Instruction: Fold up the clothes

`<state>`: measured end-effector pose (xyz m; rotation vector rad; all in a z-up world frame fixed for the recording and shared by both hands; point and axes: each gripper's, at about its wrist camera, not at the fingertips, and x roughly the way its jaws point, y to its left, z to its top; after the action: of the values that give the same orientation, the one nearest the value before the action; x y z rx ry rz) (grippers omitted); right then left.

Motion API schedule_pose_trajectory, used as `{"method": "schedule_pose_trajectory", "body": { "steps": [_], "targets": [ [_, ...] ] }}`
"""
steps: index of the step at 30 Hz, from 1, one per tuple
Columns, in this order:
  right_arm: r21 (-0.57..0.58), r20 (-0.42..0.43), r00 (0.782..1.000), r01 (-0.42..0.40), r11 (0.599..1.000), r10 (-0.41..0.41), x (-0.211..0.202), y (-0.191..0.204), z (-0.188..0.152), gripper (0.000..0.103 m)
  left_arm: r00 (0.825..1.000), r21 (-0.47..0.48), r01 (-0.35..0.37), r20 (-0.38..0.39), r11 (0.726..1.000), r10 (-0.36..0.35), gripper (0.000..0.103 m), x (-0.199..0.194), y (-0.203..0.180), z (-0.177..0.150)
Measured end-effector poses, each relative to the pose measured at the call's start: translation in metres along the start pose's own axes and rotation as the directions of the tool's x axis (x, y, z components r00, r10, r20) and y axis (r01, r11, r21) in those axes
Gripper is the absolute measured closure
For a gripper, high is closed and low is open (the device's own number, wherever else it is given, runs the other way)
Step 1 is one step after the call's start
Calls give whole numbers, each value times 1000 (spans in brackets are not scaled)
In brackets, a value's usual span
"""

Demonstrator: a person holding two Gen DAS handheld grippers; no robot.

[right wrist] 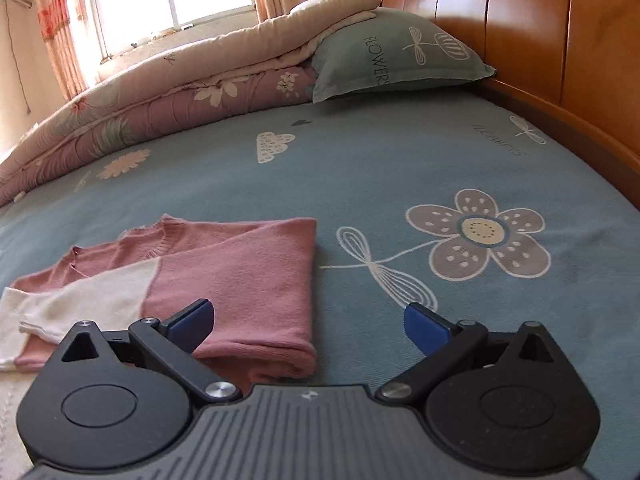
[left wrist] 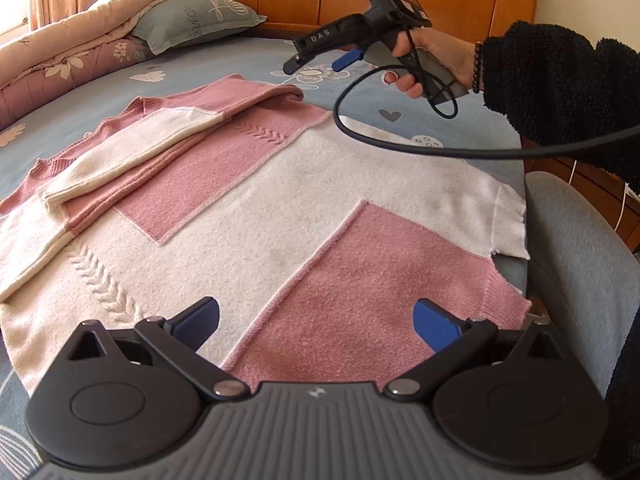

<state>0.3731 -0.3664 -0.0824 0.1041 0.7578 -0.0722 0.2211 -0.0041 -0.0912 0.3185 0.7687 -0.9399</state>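
Note:
A pink and cream knit sweater [left wrist: 256,200] lies flat on the blue bed sheet [left wrist: 100,96], with both sleeves [left wrist: 132,148] folded across its upper body. My left gripper [left wrist: 316,320] hovers open just above the pink hem patch [left wrist: 360,304], holding nothing. In the left wrist view my right gripper [left wrist: 316,65] is held up by a hand above the sweater's far right shoulder, open and empty. The right wrist view shows the folded pink sleeve [right wrist: 248,280] under and left of my open right gripper [right wrist: 308,320].
A folded floral quilt [right wrist: 140,112] and a grey-green pillow [right wrist: 392,52] lie at the head of the bed against the wooden headboard [right wrist: 540,28]. A black cable [left wrist: 400,144] hangs over the sweater. A grey chair [left wrist: 580,260] stands at the right bed edge.

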Motion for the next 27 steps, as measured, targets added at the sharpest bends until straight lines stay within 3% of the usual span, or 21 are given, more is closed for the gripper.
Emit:
{"method": "schedule_pose_trajectory", "body": {
  "steps": [5,9,16,18,21,24,27],
  "targets": [
    [-25,-57,998,-11,1000,9,23,0,-20,0,1000,7,-4,-23,1000,4,1,9,-1,0],
    [-2,-34,999,29,1000,-29,39,10,-15,0,999,9,-10,-40,1000,10,1,15,-1,-1],
    [85,40,999,27,996,-31,34,-3,-16,0,999,4,-4,-38,1000,4,1,15,1,-2],
    [73,65,996,64,995,-69,31,-2,-17,0,999,7,-7,-39,1000,8,1,15,-1,-2],
    [-68,46,989,141,988,-138,36,8,-18,0,999,8,-8,-40,1000,8,1,16,0,-2],
    [-235,68,979,204,950,-193,34,23,-21,0,999,4,-9,-39,1000,10,1,15,0,-2],
    [-276,60,975,223,935,-215,20,29,-17,0,999,4,-15,-38,1000,15,1,14,1,-2]
  ]
}}
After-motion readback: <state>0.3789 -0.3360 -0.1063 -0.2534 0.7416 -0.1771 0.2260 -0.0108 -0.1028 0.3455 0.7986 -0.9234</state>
